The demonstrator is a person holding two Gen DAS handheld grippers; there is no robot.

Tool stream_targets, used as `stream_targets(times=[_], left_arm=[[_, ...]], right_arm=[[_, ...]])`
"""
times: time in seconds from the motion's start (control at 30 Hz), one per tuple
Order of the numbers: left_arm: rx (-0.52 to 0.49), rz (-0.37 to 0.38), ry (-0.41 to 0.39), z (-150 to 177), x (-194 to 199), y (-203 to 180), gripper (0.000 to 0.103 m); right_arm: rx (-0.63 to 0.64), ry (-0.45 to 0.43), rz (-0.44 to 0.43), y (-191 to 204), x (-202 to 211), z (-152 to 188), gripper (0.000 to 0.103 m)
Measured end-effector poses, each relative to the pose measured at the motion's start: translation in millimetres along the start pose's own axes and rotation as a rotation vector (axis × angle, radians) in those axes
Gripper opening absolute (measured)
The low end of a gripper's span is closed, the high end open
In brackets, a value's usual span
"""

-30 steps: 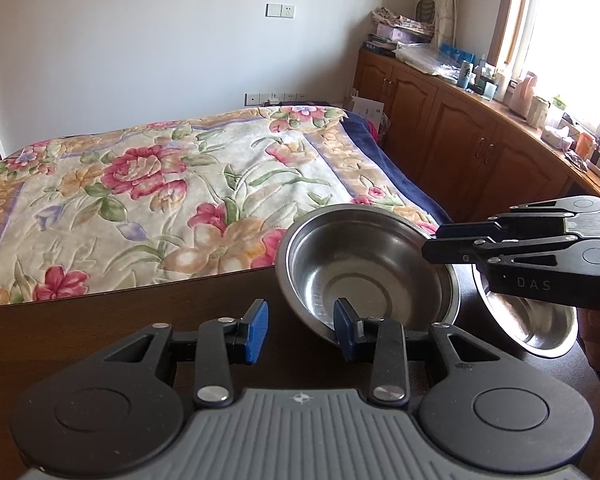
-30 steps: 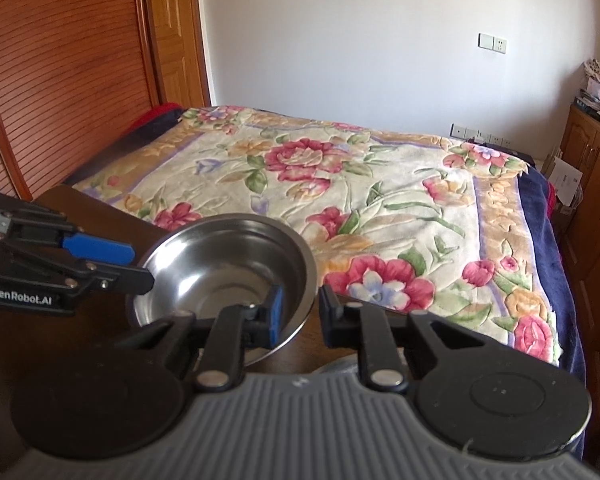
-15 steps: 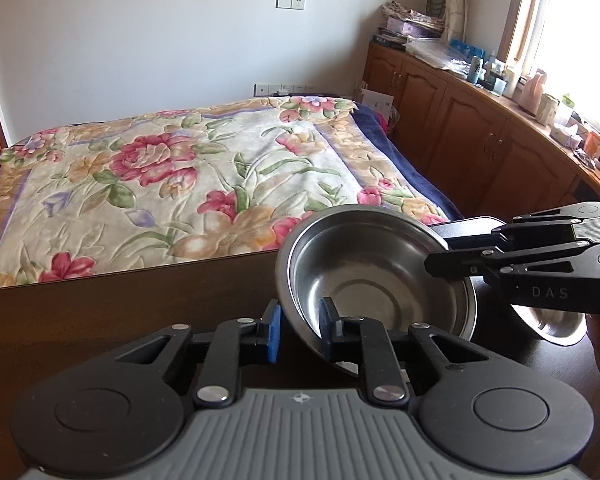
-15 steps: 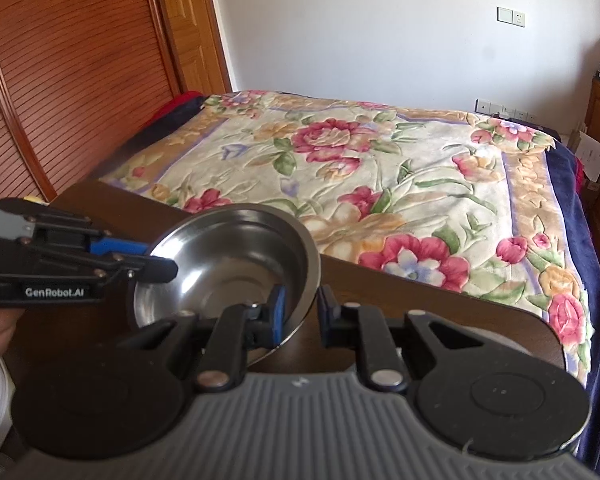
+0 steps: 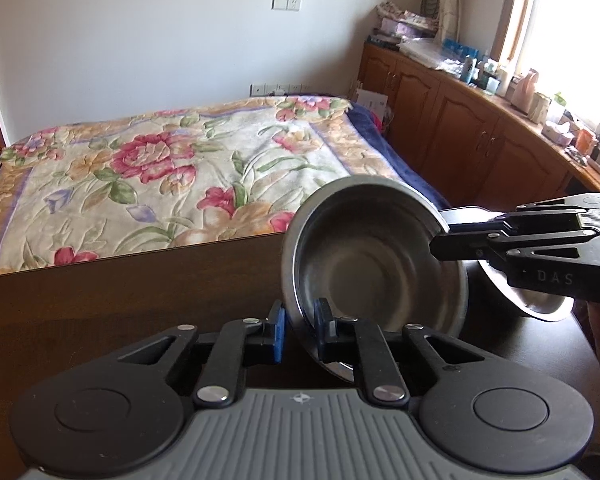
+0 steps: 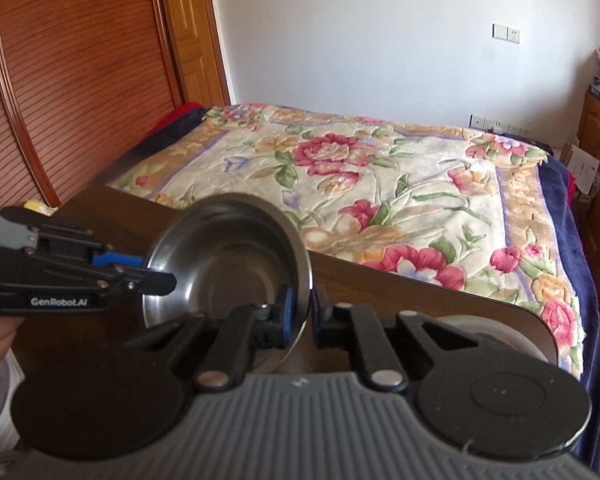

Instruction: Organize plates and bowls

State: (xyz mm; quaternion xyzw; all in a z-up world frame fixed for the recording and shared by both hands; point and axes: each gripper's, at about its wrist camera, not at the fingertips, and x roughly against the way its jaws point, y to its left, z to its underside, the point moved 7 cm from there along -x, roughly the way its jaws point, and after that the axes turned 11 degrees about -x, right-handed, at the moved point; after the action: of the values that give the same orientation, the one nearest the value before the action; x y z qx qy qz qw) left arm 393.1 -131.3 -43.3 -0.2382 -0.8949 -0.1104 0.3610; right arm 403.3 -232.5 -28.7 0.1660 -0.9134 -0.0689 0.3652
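A bed (image 5: 172, 176) covered by a floral blanket (image 6: 380, 184) in pink, green and cream with a dark blue border fills the middle of the room, just beyond the edge of a dark wooden table (image 5: 100, 300). Along one wall runs a row of wooden cabinets (image 5: 460, 128) under a bright window (image 5: 572, 20), their top crowded with bottles, boxes and small items too blurred to name. A slatted wooden door (image 6: 80, 80) stands on the opposite side, and a white wall (image 6: 360, 40) behind the bed carries a switch plate (image 6: 506, 34) and low sockets.
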Motion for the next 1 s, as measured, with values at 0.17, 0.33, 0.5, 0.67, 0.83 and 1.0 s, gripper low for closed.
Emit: stream_targets(times=[0.17,0.33,0.5,0.67,0.83,1.0], left_arm=[[-0.016,0.005,-0.042,-2.4,28.4,-9.8,0.014],[-0.037,0.009,-0.092,-5.4,59.4,-20.1,0.014],[-0.060,0.027,-0.131,-1.6,88.5,-34.5,0.014],[-0.069,0.049,-0.150,12.1,107.1,-50.0,0.014],[-0.075,0.079,-0.166,27.2,122.9,-64.2,0.014],[-0.078,0.117,-0.175,46.6,140.3,-76.7,0.014]], right_arm=[[0.005,-0.048,-0.001,8.9,27.3,-2.0,0.010],[0.011,-0.101,0.001,17.2,55.9,-3.0,0.010],[0.011,-0.144,0.001,22.8,82.7,2.4,0.010],[0.012,-0.157,0.016,24.8,99.7,14.8,0.009],[0.009,-0.163,0.030,28.0,116.1,28.6,0.010],[0.021,-0.166,0.042,34.9,133.6,44.9,0.010]])
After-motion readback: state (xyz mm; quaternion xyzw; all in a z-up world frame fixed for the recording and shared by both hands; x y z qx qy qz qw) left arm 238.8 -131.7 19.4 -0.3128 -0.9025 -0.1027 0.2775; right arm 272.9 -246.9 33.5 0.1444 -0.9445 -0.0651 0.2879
